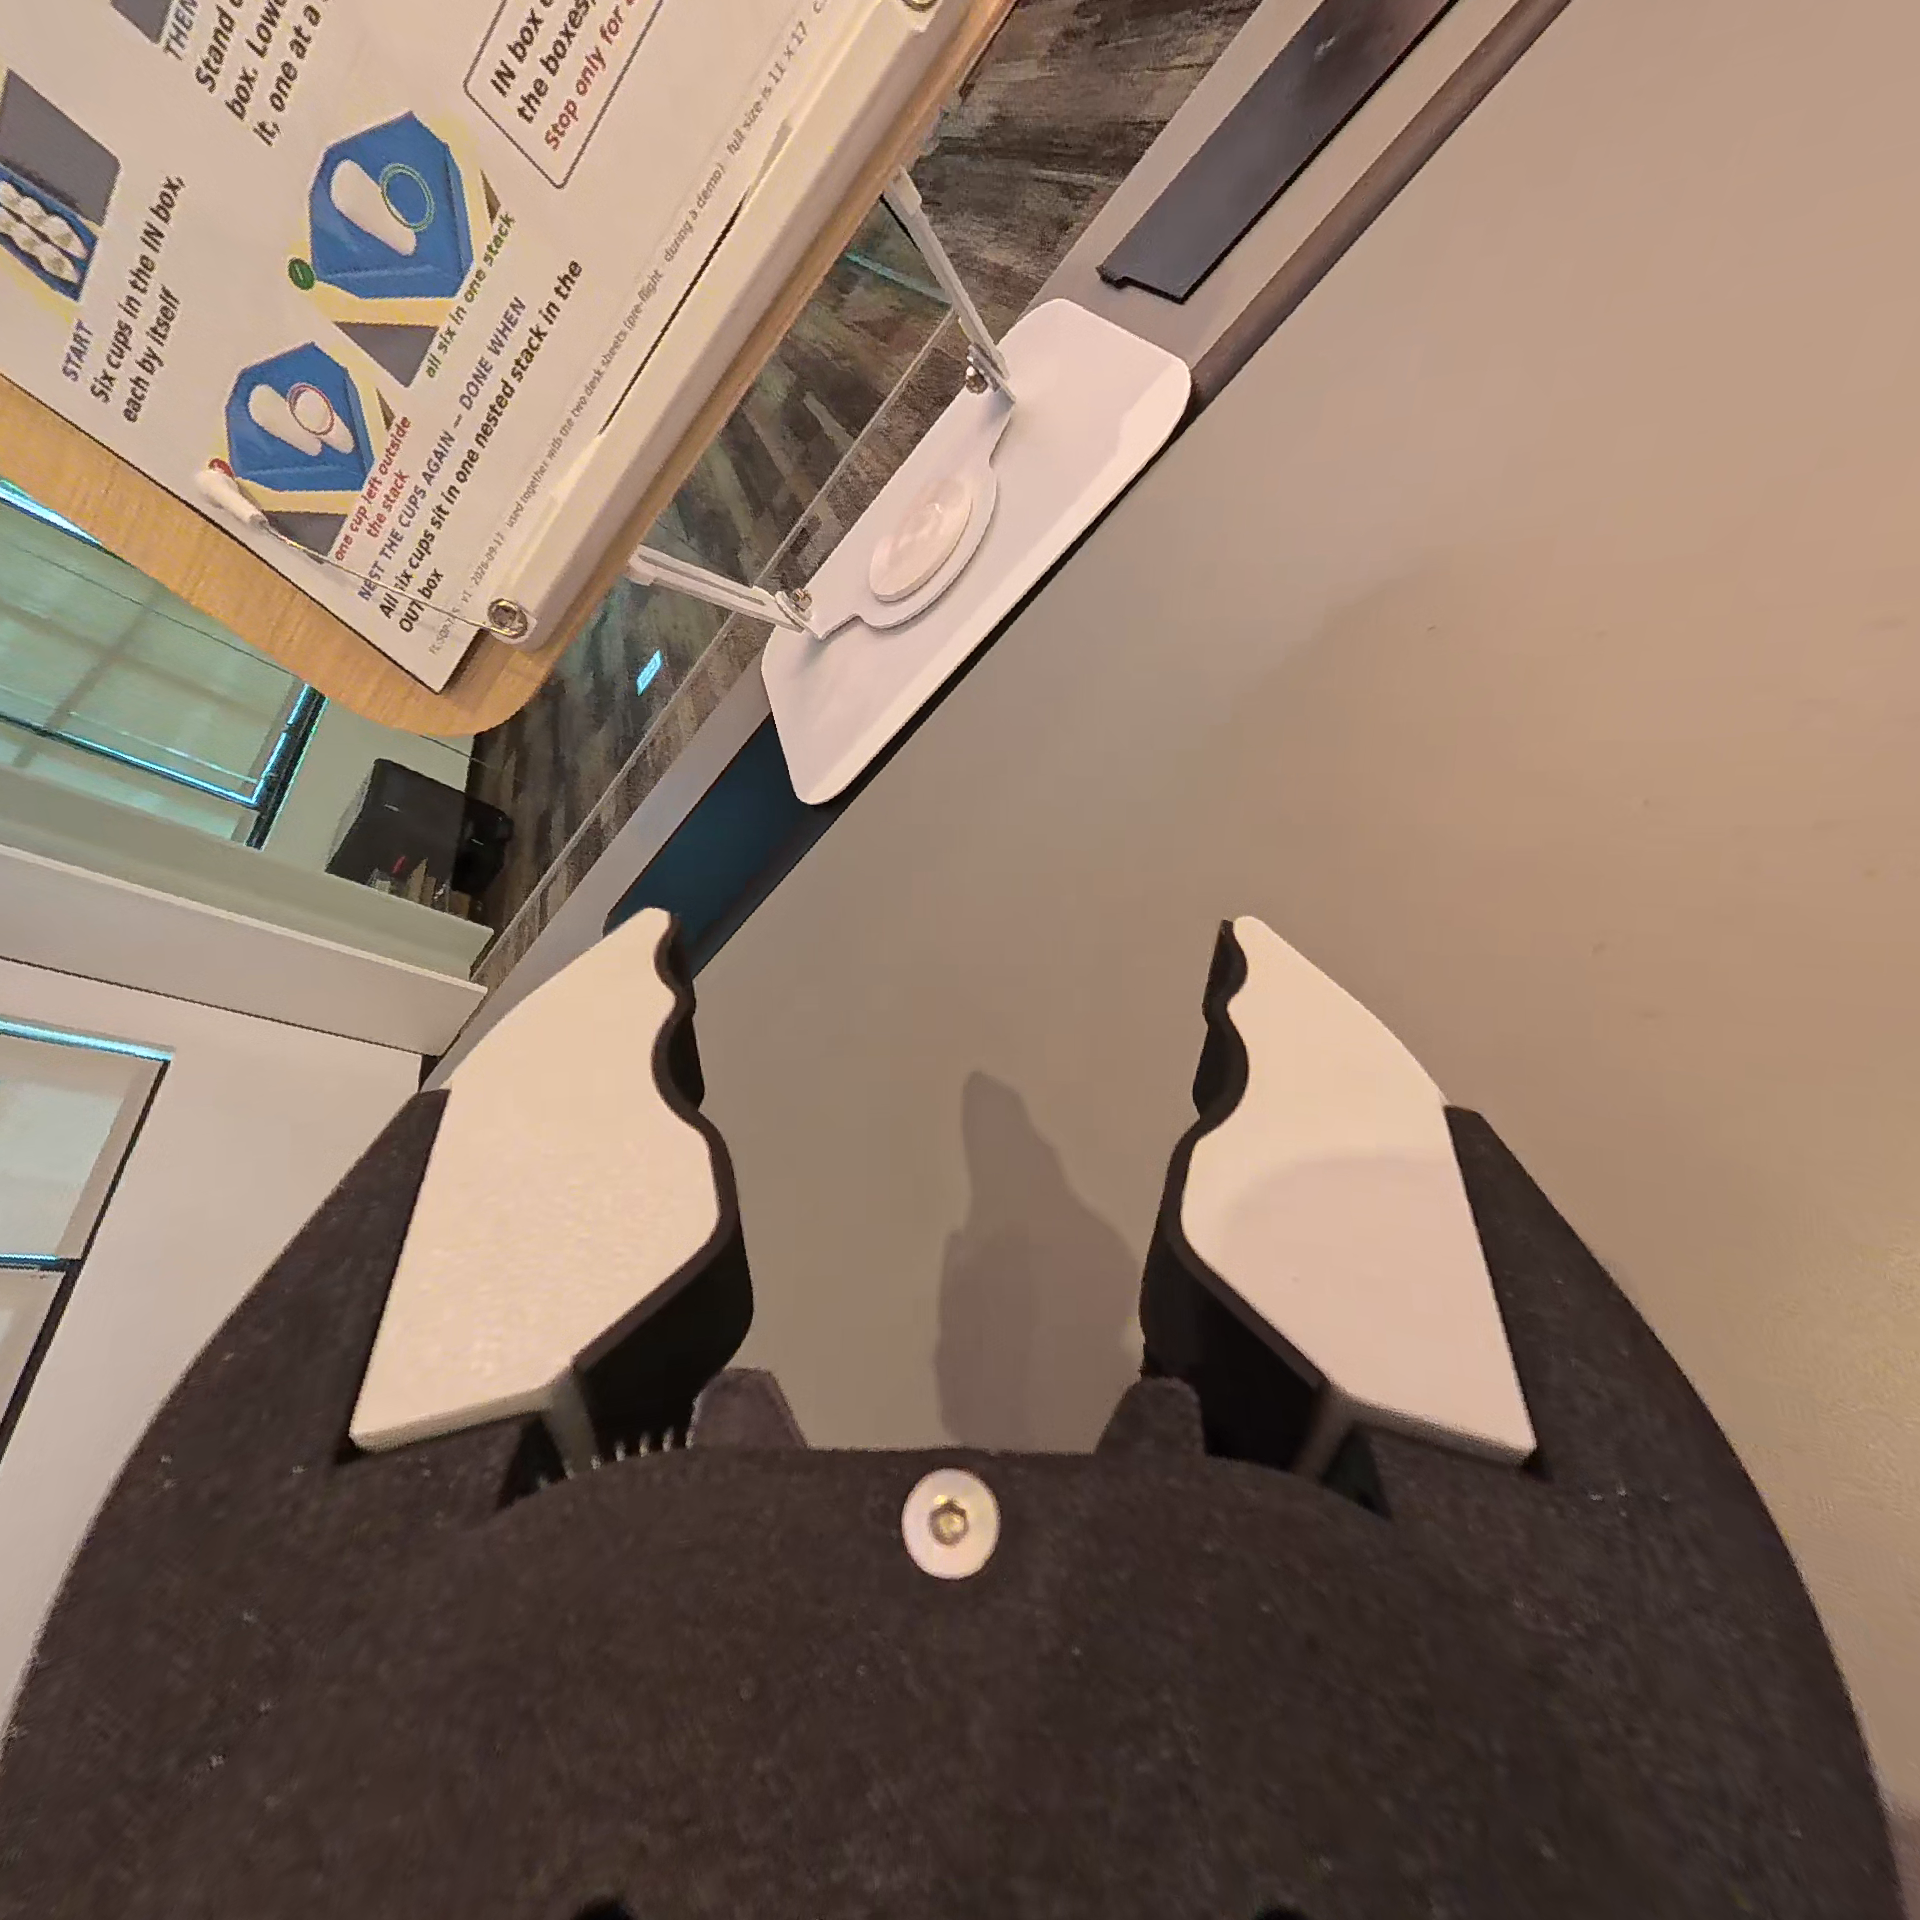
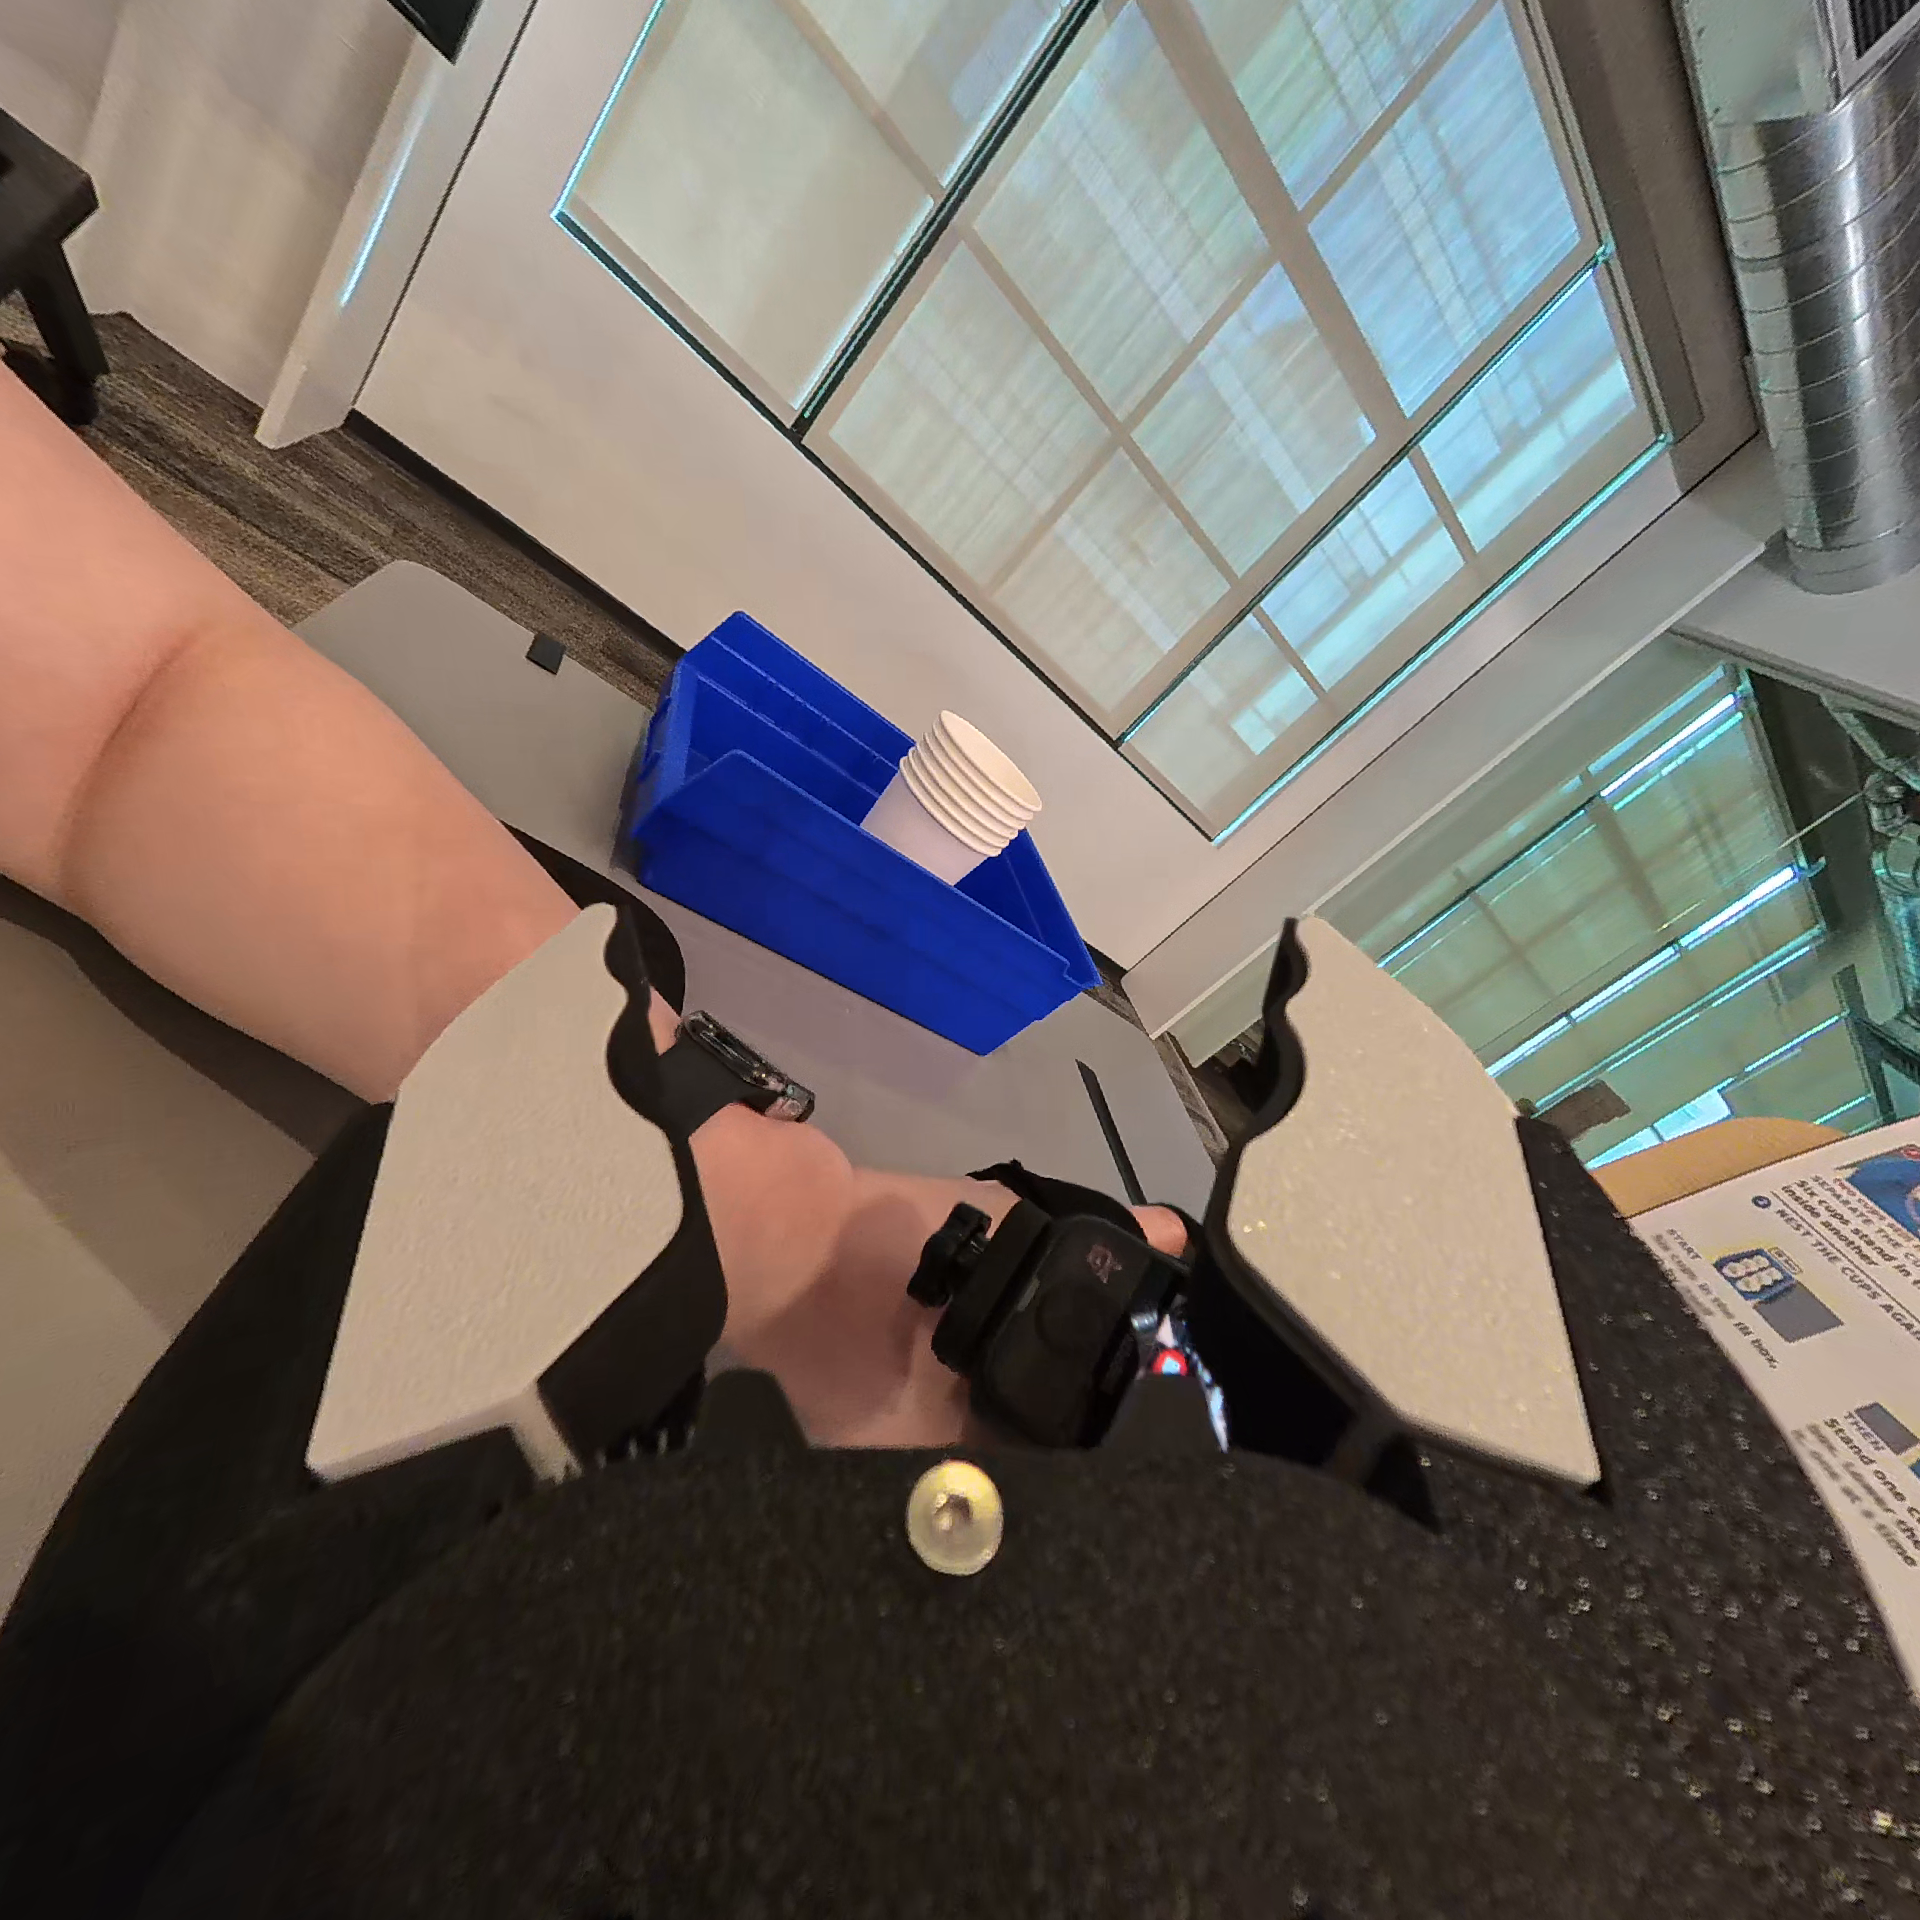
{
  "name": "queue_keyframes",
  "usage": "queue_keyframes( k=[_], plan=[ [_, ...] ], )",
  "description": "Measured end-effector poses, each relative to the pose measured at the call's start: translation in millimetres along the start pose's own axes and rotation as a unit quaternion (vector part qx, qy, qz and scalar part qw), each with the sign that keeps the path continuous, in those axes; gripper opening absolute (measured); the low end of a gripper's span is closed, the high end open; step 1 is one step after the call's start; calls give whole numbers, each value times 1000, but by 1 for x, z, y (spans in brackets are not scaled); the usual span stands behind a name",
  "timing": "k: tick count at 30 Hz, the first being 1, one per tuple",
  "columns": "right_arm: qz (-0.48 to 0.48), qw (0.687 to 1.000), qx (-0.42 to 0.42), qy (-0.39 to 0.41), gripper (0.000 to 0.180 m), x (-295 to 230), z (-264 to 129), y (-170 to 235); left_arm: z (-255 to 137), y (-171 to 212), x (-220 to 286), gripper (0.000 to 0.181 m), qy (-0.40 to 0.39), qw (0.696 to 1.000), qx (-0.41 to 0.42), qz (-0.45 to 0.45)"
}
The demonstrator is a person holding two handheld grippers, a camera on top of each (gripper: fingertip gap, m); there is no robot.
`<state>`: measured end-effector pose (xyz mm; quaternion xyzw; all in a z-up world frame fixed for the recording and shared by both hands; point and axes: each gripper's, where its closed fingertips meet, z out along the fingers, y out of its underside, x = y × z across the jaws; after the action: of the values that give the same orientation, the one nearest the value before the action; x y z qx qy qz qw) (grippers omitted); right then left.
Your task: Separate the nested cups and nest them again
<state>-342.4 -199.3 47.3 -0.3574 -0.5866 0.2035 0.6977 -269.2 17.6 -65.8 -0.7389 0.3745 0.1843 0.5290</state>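
A stack of several nested white paper cups (image 2: 961, 795) stands in a blue plastic bin (image 2: 831, 883) on the grey table, seen in the right wrist view ahead of my right gripper. A second blue bin (image 2: 769, 686) sits right behind it. My right gripper (image 2: 961, 935) is open and empty, well short of the bins. Between its fingers I see the person's forearm (image 2: 260, 779) and the hand holding the other gripper's handle and camera (image 2: 1060, 1320). My left gripper (image 1: 951, 935) is open and empty over bare grey table (image 1: 1455, 831). No cups show in the left wrist view.
An instruction sheet on a white stand (image 1: 935, 540) stands at the table's far edge in the left wrist view; the sheet also shows at the right of the right wrist view (image 2: 1818, 1299). A black pen-like stick (image 2: 1112, 1132) lies on the table. Large windows (image 2: 1143, 416) are behind.
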Motion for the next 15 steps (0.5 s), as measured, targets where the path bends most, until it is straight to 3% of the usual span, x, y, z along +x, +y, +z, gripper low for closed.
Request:
queue_keyframes(
  k=[8,15],
  plan=[
    [8,1000,-5,-6,112,-3,3,4,2,2,3,94,2,1000,-5,7],
    [-18,999,36,27,111,21,-16,-40,5,5,1,95,23,1000,-6,-20]
  ],
)
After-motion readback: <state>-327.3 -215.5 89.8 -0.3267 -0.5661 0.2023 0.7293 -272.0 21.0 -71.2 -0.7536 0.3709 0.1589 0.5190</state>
